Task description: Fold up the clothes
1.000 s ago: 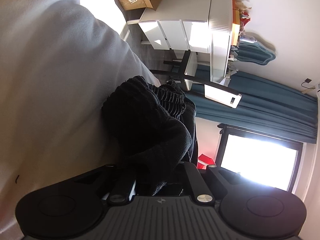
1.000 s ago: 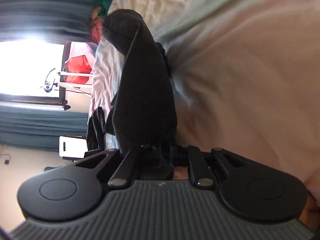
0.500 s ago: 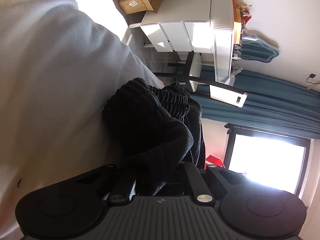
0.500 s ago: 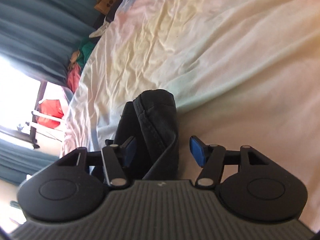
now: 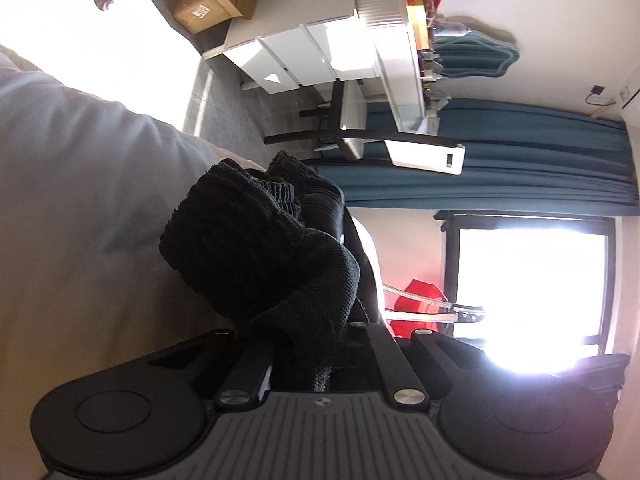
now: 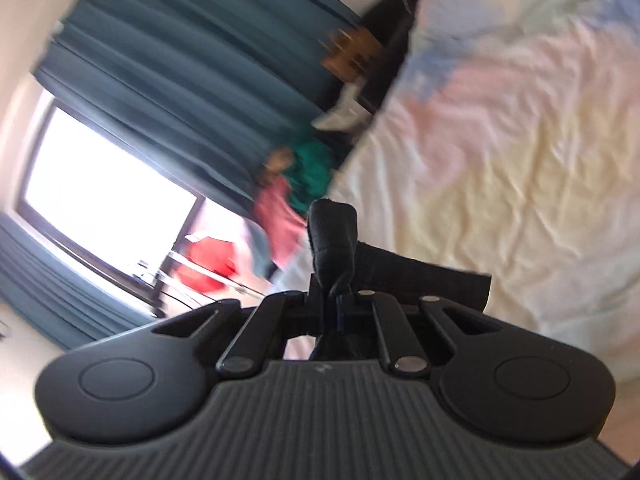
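Note:
A black knit garment hangs bunched over the pale bed sheet. My left gripper is shut on a thick ribbed fold of it, which drapes over the fingers. In the right wrist view my right gripper is shut on a narrow upright fold of the same black garment, and more of the cloth trails to the right over the crumpled sheet. Both grippers hold the cloth above the bed. The picture from the right wrist is blurred by motion.
Beyond the bed's edge stand white drawers, a cardboard box on the floor and a black-legged stand. Teal curtains flank a bright window. Green and pink clothes lie piled by the bed's far side.
My right gripper opened around the black cloth, then shut on a fold of it and rose, swinging toward the window. My left gripper lifted slightly, still holding its fold.

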`<move>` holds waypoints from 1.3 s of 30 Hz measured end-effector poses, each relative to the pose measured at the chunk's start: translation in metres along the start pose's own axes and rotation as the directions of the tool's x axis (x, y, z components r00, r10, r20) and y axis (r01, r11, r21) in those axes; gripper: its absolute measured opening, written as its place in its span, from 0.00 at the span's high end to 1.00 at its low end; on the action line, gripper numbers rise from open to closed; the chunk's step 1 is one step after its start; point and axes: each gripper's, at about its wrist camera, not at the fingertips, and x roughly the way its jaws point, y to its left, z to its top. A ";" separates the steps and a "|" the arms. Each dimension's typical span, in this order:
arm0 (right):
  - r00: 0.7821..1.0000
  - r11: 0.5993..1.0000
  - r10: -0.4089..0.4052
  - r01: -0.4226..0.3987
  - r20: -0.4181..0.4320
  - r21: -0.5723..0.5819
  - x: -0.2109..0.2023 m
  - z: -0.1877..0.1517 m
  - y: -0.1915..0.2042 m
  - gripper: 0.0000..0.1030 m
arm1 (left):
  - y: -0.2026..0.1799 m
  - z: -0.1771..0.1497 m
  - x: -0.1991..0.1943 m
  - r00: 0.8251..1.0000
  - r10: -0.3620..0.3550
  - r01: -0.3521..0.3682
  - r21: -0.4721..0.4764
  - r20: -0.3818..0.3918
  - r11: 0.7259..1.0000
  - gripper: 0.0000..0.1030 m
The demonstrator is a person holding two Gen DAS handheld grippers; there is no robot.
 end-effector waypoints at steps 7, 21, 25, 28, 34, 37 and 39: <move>0.997 0.997 -0.076 0.077 0.025 -0.016 -0.074 -0.025 -0.095 0.92 | 0.033 0.012 -0.017 0.996 0.009 -0.008 0.005 -0.084 1.000 0.96; 0.874 0.898 -0.440 0.431 -0.206 -0.088 -0.086 -0.089 -0.186 0.77 | 0.051 0.034 -0.015 0.947 0.180 -0.139 0.164 -0.267 0.977 0.57; 0.869 0.877 -0.466 0.427 -0.169 -0.222 -0.096 -0.087 -0.149 0.43 | 0.021 0.025 -0.034 0.928 0.303 -0.205 0.383 -0.215 0.901 0.20; 0.881 0.863 -0.459 0.411 -0.116 -0.293 -0.109 -0.086 -0.119 0.31 | -0.003 0.014 -0.047 0.910 0.378 -0.245 0.515 -0.170 0.822 0.12; 0.925 0.836 -0.374 0.304 -0.070 -0.457 -0.120 -0.103 -0.044 0.29 | -0.053 -0.057 -0.074 0.903 0.428 -0.272 0.829 0.044 0.488 0.11; 0.952 0.826 -0.294 0.206 -0.088 -0.525 -0.124 -0.123 -0.003 0.29 | -0.070 -0.102 -0.074 0.925 0.378 -0.212 0.887 0.045 0.411 0.11; 0.966 0.817 -0.233 0.133 -0.111 -0.561 -0.125 -0.139 0.025 0.29 | -0.082 -0.134 -0.066 0.941 0.335 -0.171 0.917 0.044 0.360 0.11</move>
